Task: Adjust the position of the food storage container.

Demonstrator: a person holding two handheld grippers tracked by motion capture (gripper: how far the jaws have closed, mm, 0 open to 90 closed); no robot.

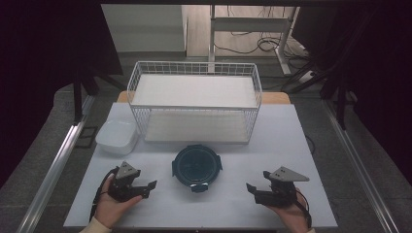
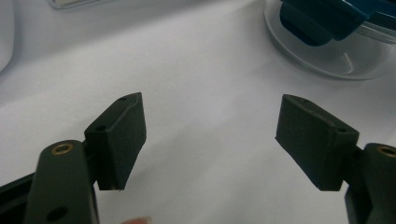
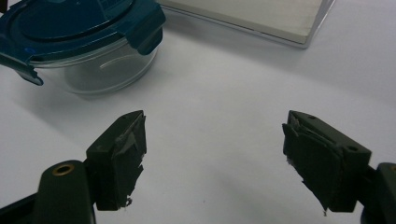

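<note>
Behind the container [image 1: 197,166], a wire basket [image 1: 194,102]

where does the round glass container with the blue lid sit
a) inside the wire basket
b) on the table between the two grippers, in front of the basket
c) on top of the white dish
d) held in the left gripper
b: the round glass container stands on the table just in front of the wire basket, between the left gripper and the right gripper, both open and apart from it.

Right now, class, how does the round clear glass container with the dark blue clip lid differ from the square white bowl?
The round clear glass container is see-through and lidded; the square white bowl is opaque and open. The container stands mid-table between the grippers; the bowl sits left, beside the wire basket. Both rest upright on the table.
</note>
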